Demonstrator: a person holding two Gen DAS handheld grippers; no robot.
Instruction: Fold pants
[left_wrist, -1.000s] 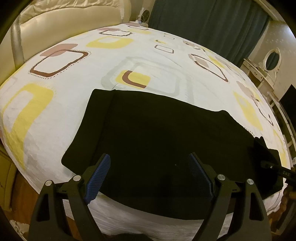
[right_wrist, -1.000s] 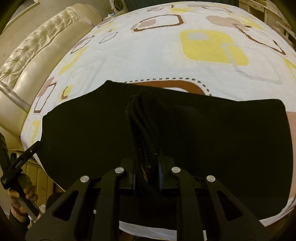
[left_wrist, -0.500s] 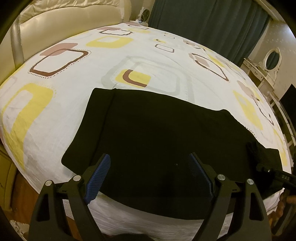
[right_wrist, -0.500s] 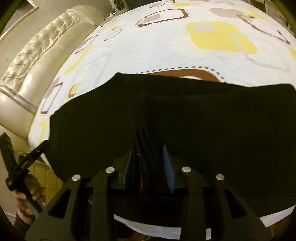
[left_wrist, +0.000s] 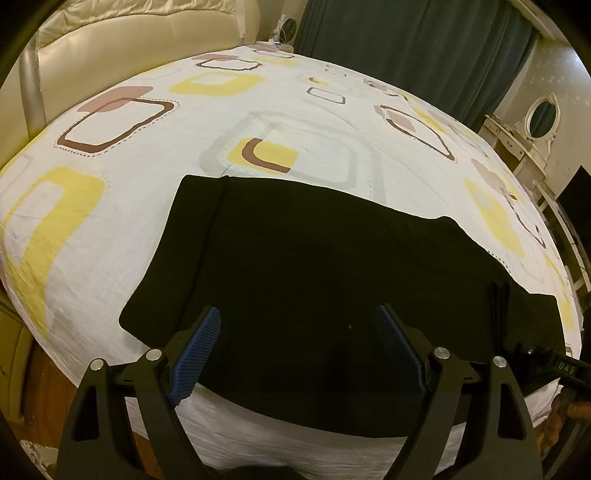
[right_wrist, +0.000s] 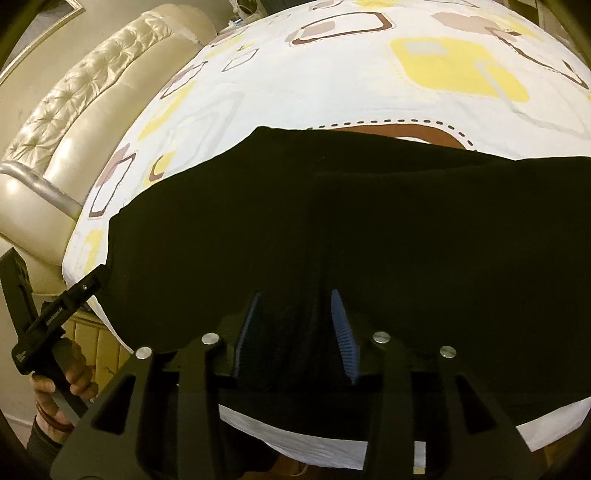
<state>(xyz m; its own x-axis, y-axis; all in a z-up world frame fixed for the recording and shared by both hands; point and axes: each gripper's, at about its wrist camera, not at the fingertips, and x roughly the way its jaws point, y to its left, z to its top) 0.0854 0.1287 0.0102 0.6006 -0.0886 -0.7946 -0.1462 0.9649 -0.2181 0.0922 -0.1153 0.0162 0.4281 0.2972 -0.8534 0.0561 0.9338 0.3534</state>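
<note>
Black pants (left_wrist: 314, 266) lie folded flat on the bed near its front edge; they also fill the right wrist view (right_wrist: 332, 229). My left gripper (left_wrist: 297, 343) is open and empty, held just above the near part of the pants. My right gripper (right_wrist: 295, 325) is open, its blue pads on either side of the cloth's near edge, which has dropped onto the bed. In the left wrist view the right gripper (left_wrist: 517, 347) sits at the pants' right corner, by a small raised pleat (left_wrist: 496, 306).
The bed sheet (left_wrist: 258, 110) is white with yellow and brown squares. A cream padded headboard (right_wrist: 74, 110) stands on the left. Dark curtains (left_wrist: 406, 40) and a dresser with an oval mirror (left_wrist: 543, 118) stand beyond the bed.
My right gripper has opened and let go of the bunched cloth, which has settled flat on the bed. The left gripper has stayed open and nearly still.
</note>
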